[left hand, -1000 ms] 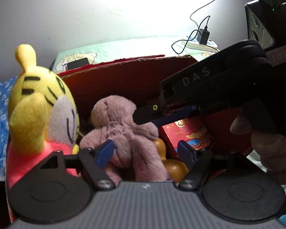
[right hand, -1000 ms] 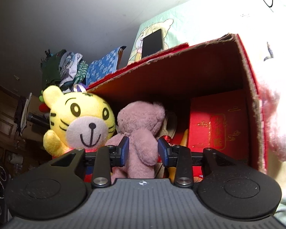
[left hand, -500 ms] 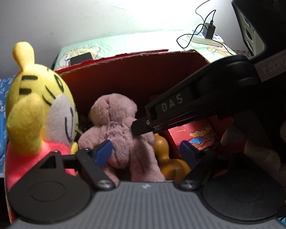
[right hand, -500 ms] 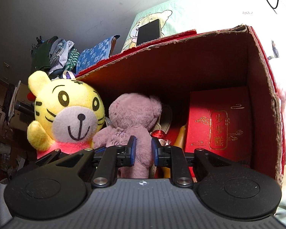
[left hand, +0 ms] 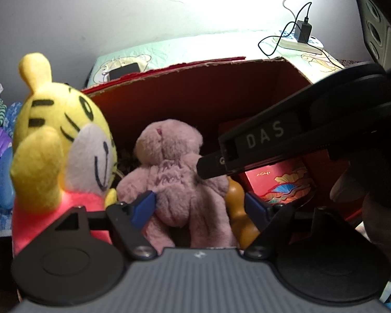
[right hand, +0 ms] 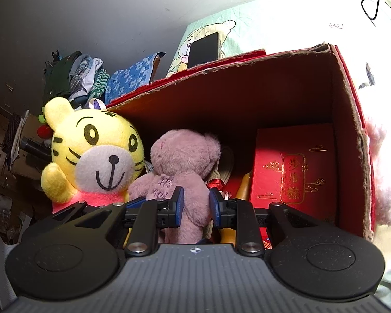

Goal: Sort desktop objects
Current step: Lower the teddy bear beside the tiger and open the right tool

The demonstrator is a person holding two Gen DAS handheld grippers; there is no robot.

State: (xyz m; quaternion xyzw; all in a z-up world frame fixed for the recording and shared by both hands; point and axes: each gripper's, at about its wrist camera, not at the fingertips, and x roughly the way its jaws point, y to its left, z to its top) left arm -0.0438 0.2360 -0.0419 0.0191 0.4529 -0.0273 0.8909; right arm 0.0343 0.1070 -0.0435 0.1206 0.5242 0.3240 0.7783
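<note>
Two grippers reach into the red cardboard box (right hand: 349, 140), where the pink teddy bear (right hand: 185, 161) sits between the yellow tiger (right hand: 96, 151) at its left wall and red packets (right hand: 294, 172) at its right. Right gripper (right hand: 194, 203) is opening, pads against the bear's body. Left gripper (left hand: 199, 206) is closing, jaws wider, around its lower half.

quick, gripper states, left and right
left gripper: jaws closing around the pink bear, not gripping it yet
right gripper: jaws opening, pads touching the pink bear's limb between them
</note>
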